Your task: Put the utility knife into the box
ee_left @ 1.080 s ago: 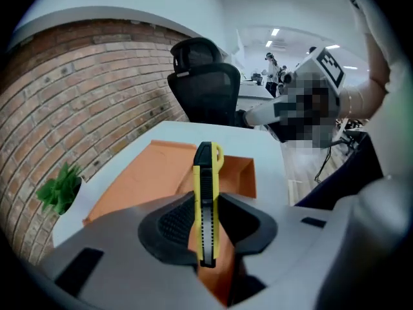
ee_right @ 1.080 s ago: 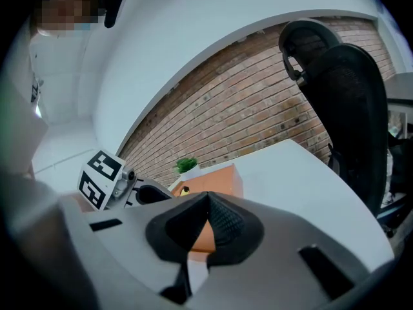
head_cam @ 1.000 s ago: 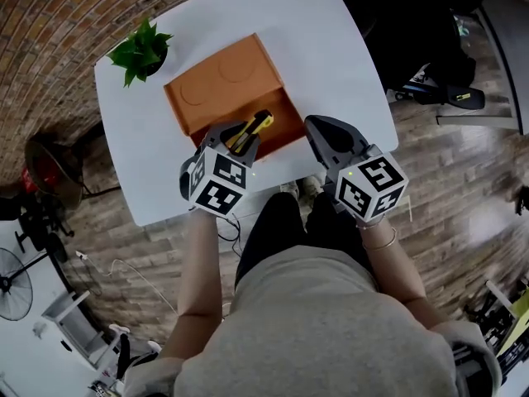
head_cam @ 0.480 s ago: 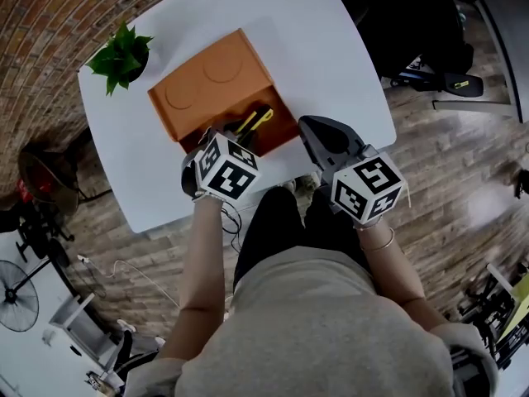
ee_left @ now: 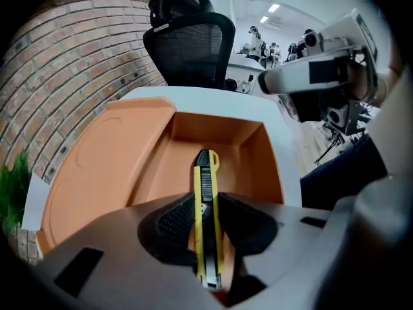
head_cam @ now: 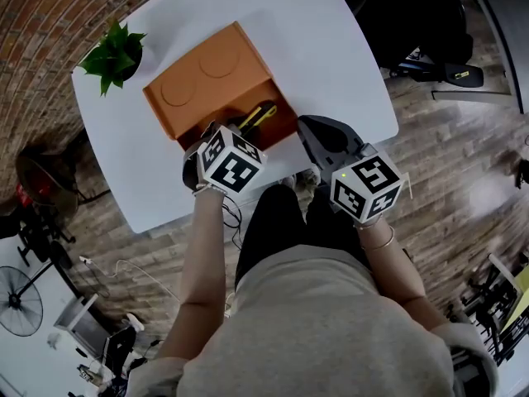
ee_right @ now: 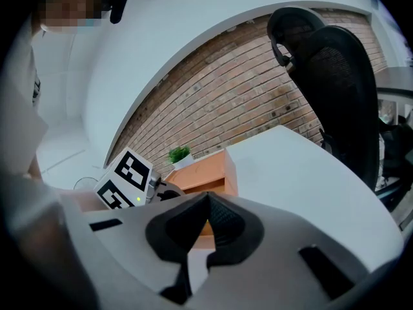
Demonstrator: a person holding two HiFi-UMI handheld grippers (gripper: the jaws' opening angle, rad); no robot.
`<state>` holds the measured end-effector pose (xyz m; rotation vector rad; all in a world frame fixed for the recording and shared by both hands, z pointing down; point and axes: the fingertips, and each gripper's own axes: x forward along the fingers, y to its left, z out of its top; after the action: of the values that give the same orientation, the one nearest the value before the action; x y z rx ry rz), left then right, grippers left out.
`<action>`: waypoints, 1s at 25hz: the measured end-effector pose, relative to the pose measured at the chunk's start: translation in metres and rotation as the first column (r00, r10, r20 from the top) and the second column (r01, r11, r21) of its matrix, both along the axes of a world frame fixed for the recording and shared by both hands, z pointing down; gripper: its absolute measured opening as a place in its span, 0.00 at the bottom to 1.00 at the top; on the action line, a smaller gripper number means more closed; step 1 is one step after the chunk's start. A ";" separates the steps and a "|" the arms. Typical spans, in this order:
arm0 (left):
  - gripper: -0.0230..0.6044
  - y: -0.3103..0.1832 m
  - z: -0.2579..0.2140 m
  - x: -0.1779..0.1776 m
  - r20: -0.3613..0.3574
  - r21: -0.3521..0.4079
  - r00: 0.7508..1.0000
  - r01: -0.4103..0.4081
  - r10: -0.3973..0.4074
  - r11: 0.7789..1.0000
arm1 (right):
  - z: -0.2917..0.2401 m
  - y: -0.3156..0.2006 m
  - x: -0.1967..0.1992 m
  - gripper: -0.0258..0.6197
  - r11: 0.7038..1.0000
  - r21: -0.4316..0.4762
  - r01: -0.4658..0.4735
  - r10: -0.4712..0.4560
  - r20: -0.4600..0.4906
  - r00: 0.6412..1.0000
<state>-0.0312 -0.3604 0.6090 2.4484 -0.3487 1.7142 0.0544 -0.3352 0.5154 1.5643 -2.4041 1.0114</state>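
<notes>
An orange box (head_cam: 178,98) lies on the white table (head_cam: 331,48), its lid (ee_left: 110,160) folded open to the left and its open compartment (ee_left: 242,154) nearest me. My left gripper (ee_left: 206,221) is shut on the yellow and black utility knife (ee_left: 204,183). The knife (head_cam: 258,116) points forward, with its front end over the open compartment. My right gripper (ee_right: 207,196) hovers at the table's near edge, right of the box, jaws shut and nothing between them. In the head view the left gripper (head_cam: 240,132) is at the box's near wall and the right gripper (head_cam: 312,129) beside it.
A small green potted plant (head_cam: 111,54) stands at the table's far left corner. A black office chair (ee_left: 193,37) is behind the table's far side. The brick floor (head_cam: 463,164) lies around the table, and a fan (head_cam: 16,284) stands at the left.
The left gripper with the knife has moved forward, closer over the box's open compartment. The right gripper has stayed about where it was.
</notes>
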 end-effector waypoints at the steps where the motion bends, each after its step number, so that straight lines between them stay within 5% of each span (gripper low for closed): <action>1: 0.22 0.000 0.000 0.001 -0.008 -0.006 1.000 -0.002 0.002 1.000 | 0.000 0.001 0.000 0.04 1.000 0.002 -0.002 0.002 -0.007 1.000; 10: 0.22 0.001 0.001 0.001 -0.054 -0.006 0.999 0.005 -0.005 1.000 | -0.003 0.007 0.001 0.04 1.000 0.020 -0.019 0.019 -0.025 1.000; 17: 0.30 0.005 -0.015 -0.002 -0.060 0.065 0.998 -0.003 0.007 0.998 | -0.010 0.014 -0.001 0.04 0.999 0.036 -0.013 0.014 -0.042 0.999; 25: 0.30 0.009 -0.058 -0.011 -0.179 0.097 0.980 0.110 -0.091 0.989 | -0.031 0.018 -0.008 0.04 0.996 0.077 0.041 -0.035 -0.071 0.997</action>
<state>-0.0425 -0.3518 0.5513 2.5826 -0.5457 1.4647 0.0465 -0.3175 0.4842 1.5447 -2.4442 0.8520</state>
